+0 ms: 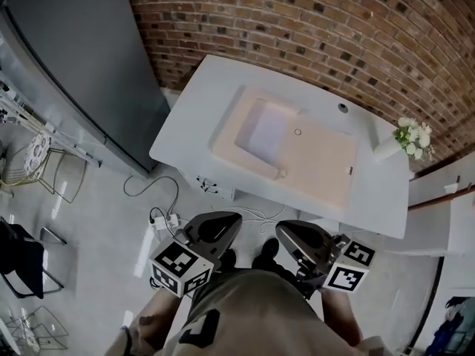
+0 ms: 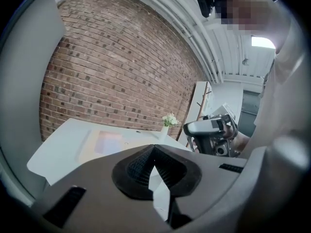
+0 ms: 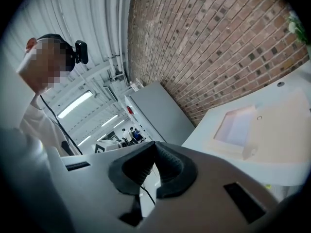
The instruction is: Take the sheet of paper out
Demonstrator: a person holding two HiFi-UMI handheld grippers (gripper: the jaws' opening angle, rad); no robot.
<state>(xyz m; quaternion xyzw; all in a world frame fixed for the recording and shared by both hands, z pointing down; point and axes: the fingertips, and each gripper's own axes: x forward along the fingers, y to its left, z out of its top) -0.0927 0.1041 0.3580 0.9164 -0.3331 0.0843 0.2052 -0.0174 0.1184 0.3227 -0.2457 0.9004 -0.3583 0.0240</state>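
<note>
Left tool (image 1: 221,219) and right tool (image 1: 291,230), both pinched empty, sit well short of the paper (image 1: 266,130).

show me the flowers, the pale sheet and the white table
flowers (image 1: 414,136): head view, on the white blooms
pale sheet (image 1: 267,130): head view, its middle
white table (image 1: 199,113): head view, bare left part

Soft, even white light falls on the pale worktop (image 1: 193,117), nearly bleaching it and leaving faint shadows. Behind the worktop, the brick wall (image 1: 312,21) bows with fisheye distortion. In the right gripper view, ceiling strip lights (image 3: 75,103) flare and the corners are black.
</note>
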